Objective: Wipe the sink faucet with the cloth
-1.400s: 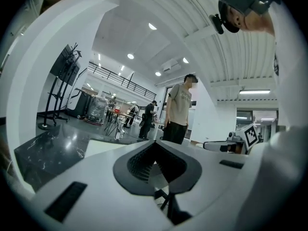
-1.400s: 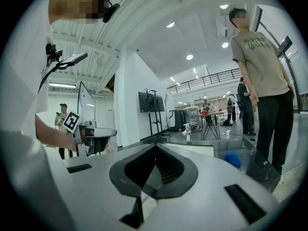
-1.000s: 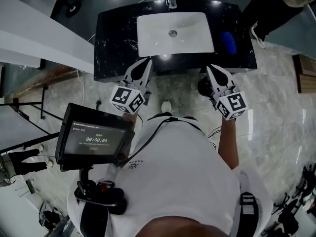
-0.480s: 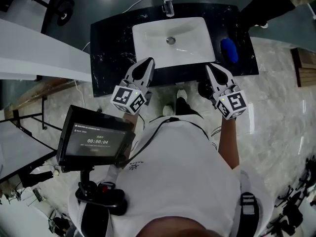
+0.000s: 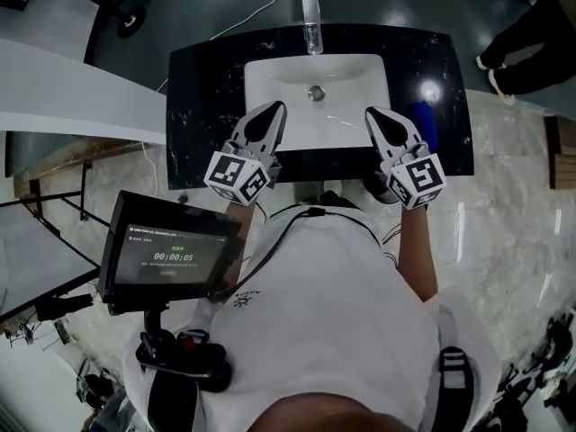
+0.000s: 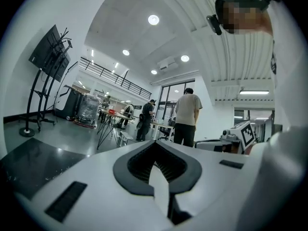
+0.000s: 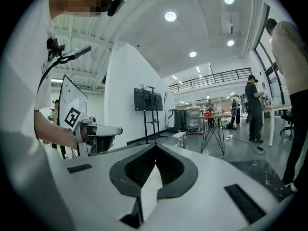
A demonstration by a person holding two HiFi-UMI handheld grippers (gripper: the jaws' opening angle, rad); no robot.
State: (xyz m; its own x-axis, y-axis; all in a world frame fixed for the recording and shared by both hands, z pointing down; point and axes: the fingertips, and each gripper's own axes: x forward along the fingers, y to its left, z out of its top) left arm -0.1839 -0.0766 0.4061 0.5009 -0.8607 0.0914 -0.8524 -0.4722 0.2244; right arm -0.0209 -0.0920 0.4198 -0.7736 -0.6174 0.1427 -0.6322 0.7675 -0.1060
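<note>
Head view, looking steeply down. The person stands at the front edge of a black counter with a white basin set into it. The faucet rises at the middle of the back edge, straight beyond the drain.

The left gripper and the right gripper are held side by side over the front of the basin, both pointing toward the back wall. In each gripper view the dark pads meet along a closed seam with nothing between them, so both grippers are empty.

The cloth, blue, lies on the counter just right of the basin. It is partly hidden behind the right gripper. Its long axis runs front to back, roughly parallel to the line along which the grippers point.

Key relation: the cloth lies to the right of the right gripper's jaws and near them, while the left gripper is well apart from it, across the basin. The right hand is therefore the likelier one to pick it up (a judgement, not something shown). That would call for the jaws to part and swing right and down. The faucet lies ahead, between the two grippers, and looks untouched so far.
</note>
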